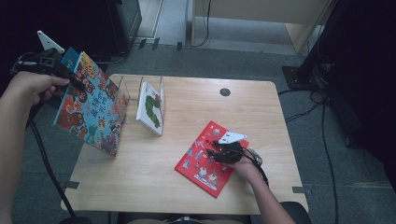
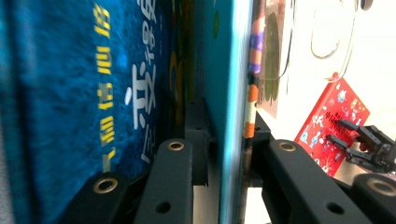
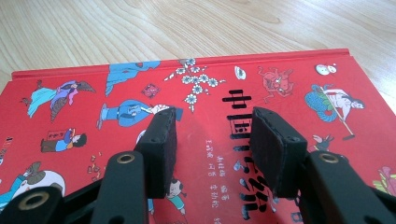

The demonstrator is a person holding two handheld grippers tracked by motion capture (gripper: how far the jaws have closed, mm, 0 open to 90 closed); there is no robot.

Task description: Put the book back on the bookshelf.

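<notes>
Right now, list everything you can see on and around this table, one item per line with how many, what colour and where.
blue picture book: one, blue with many-coloured figures, held up over the table's left edge
white book: one, white with a green figure, leaning in the clear rack
clear rack: one, see-through, back left of the table
red book: one, red, flat on the table, front right
table: one, light wood
cables: several, black, on the grey floor at right
left gripper: one, black, clamped on the blue picture book's edge
right gripper: one, black, jaws apart over the red book
</notes>
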